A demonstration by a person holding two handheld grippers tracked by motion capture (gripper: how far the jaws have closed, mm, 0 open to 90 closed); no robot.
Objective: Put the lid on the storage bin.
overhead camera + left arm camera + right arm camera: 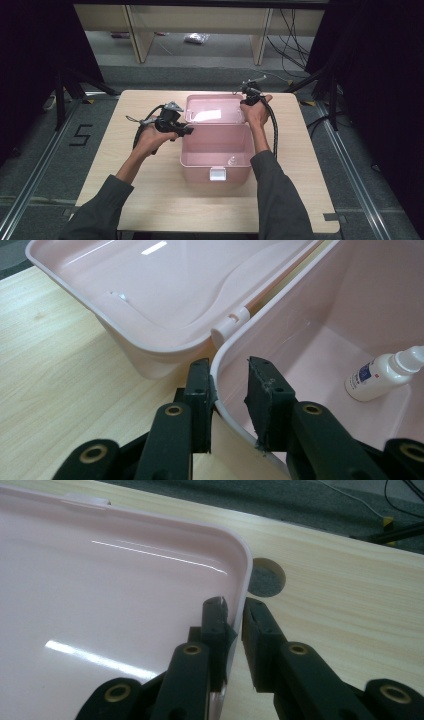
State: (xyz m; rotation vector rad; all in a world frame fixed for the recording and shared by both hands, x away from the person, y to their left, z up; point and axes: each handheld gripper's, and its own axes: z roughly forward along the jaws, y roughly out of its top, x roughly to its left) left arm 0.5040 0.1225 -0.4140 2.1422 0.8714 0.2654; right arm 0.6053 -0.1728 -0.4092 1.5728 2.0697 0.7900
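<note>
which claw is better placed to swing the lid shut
Right, probably. The right claw already straddles the edge of the open lid, one jaw inside it and one outside. The left claw straddles the wall of the pink box near the hinge, better suited to steadying it.

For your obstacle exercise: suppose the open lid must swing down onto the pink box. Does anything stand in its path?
Yes. The left gripper straddles the box rim near the hinge, where the lid would land.

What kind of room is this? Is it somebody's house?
Probably not a house. It looks like a lab or workshop: black curtains hang at both sides, loose cables lie on the grey floor, and the table stands between metal rails.
</note>
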